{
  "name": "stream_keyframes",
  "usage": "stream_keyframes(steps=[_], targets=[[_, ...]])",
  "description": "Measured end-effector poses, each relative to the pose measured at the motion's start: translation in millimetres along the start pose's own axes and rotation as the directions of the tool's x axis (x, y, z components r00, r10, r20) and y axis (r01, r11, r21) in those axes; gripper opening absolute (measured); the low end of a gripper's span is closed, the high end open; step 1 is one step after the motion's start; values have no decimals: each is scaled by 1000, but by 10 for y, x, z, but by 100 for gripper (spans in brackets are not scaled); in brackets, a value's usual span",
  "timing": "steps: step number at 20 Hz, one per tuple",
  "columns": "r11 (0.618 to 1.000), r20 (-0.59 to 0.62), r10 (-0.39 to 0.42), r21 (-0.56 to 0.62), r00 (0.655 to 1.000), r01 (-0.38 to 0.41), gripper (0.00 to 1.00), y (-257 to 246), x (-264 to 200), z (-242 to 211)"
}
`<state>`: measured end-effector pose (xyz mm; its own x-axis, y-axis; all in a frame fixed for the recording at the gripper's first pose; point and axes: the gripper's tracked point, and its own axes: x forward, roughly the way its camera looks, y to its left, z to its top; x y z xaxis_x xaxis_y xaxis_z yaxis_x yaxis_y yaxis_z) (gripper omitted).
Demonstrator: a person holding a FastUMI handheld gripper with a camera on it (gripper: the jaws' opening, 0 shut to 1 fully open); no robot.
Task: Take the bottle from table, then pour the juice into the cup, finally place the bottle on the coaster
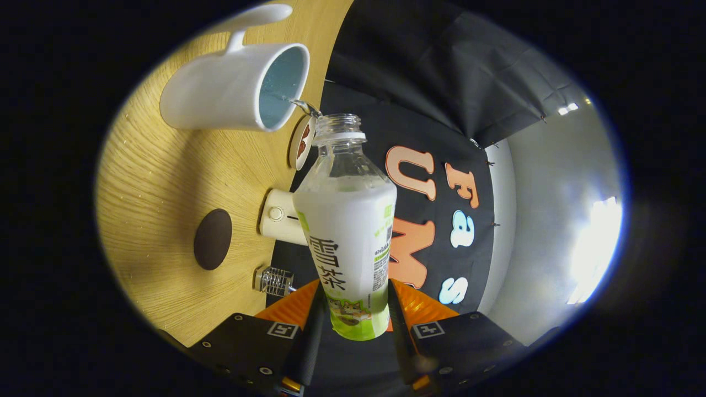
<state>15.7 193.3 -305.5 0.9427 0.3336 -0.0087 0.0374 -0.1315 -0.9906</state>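
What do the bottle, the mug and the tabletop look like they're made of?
Bottle, held between the gripper fingers: clear plastic, judging by its see-through neck and printed wrap label. Mug: probably glazed ceramic, smooth white and thick-walled. Table: wood or wood-look laminate, with matte grain lines.

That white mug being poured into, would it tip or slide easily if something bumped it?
Probably not easily. The mug looks thick-walled and squat, so likely heavy and stable, more so as liquid from the bottle fills it. Its glazed surface may be slippery, and it would likely chip if knocked off the table.

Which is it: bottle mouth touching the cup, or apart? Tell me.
Apart. The gripper view shows a gap between the bottle mouth and the cup rim, bridged by a thin stream.
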Motion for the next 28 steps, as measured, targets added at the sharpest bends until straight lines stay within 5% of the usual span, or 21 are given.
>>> stream_keyframes(steps=[28], targets=[[981, 102, -63, -174, 993, 80, 60, -149, 51, 54]])
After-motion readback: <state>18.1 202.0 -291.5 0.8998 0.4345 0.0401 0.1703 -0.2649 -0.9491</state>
